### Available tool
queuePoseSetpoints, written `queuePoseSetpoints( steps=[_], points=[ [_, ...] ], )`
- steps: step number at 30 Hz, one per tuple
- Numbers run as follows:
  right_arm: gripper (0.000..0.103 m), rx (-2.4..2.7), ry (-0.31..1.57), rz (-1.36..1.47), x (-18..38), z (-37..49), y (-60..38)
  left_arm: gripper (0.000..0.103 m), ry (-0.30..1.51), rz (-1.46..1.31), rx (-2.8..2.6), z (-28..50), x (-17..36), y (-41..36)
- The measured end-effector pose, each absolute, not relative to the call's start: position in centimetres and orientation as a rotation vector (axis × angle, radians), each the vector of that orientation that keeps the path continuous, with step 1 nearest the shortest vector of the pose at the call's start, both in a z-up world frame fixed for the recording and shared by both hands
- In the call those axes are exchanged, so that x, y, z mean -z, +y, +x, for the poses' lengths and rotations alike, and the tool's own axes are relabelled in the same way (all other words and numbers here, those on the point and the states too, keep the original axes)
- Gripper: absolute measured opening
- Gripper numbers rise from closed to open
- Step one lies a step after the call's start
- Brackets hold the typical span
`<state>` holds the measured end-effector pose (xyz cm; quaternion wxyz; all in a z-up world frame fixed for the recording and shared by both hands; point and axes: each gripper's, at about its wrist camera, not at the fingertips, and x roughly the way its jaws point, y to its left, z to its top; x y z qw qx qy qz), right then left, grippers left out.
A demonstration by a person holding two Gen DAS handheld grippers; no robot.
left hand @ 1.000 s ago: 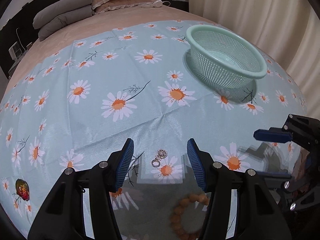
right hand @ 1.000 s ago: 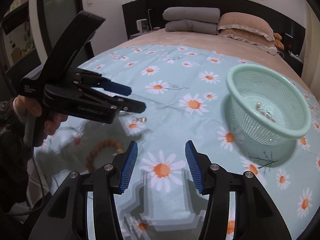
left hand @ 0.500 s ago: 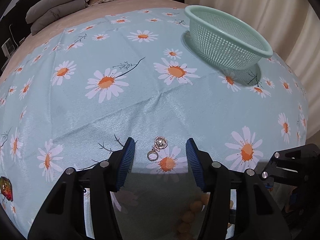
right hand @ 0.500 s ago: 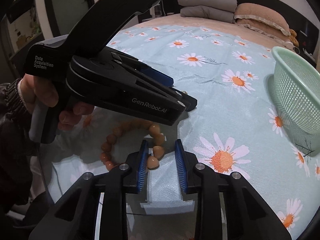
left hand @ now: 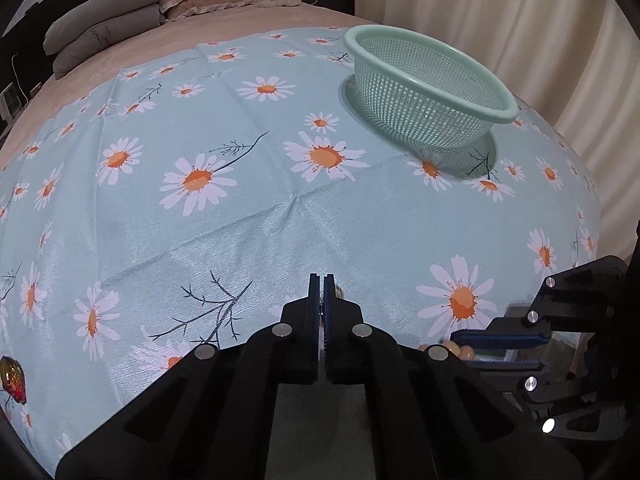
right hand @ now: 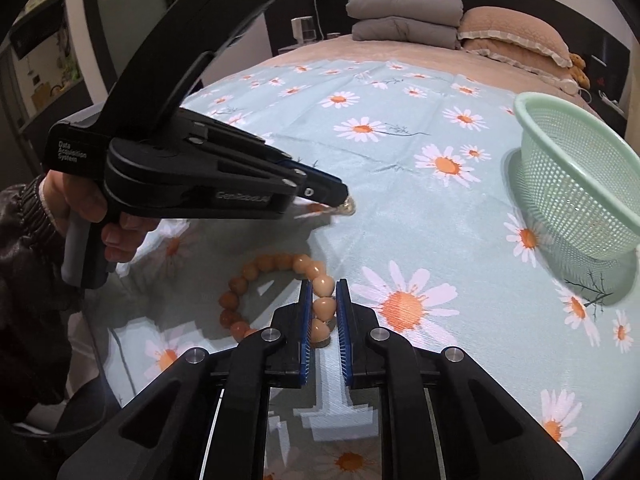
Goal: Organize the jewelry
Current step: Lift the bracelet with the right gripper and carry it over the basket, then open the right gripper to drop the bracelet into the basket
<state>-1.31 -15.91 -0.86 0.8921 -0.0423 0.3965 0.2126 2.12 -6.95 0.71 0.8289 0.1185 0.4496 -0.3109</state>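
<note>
Amber-orange beads catch the eye first: the bead bracelet (right hand: 276, 292) lies on the daisy-print cloth (left hand: 248, 232) spread over the bed, and the right gripper (right hand: 323, 300) has its jaws closing around one stretch of the loop, three beads lined up between the blue pads and touching them. Over on the other side, the left gripper (left hand: 321, 292) has its jaws pinched tight together on a small silver pendant (right hand: 347, 205), and only a sliver of metal peeks out at the tips, right down at the cloth. The mint-green basket (left hand: 432, 92) sits well apart, farther up the bed toward the curtain side, rim open and unobstructed. Risks now, as I read it: the round beads could squirt out of the flat pads on the lift, or the rest of the loop could swing and snag. The pendant is held by so little that it may slip free, and the pinch could catch the cloth too and drag it. The two grippers are near each other, so lifting together invites a bump. Room looks generous: flat open cloth runs between here and the basket, while the bed's near edge lies just behind the bracelet, where a dropped piece might roll off.
</note>
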Motion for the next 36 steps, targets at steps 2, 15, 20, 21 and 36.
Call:
queuePoseSetpoints(
  steps=[2, 15, 20, 21, 36],
  points=[
    [0.011, -0.421, 0.808, -0.082, 0.2, -1.4, -16.7, 0.002, 0.946, 0.253, 0.662, 2.1, -1.2, -7.0],
    [0.011, -0.316, 0.687, -0.087, -4.9, -1.3, -21.3, 0.002, 0.881, 0.285, 0.669, 2.0, -5.0, -7.3],
    [0.011, -0.259, 0.613, -0.108, -7.8, -0.7, -23.3, 0.002, 0.851, 0.307, 0.685, 1.9, -6.8, -8.5],
    [0.011, -0.25, 0.6, -0.11, -8.3, -0.5, -23.8, 0.002, 0.843, 0.31, 0.691, 1.9, -7.2, -8.9],
    [0.011, -0.13, 0.486, -0.061, -12.6, 2.5, -30.9, 0.002, 0.736, 0.313, 0.8, 4.2, -12.1, -16.9]
  ],
)
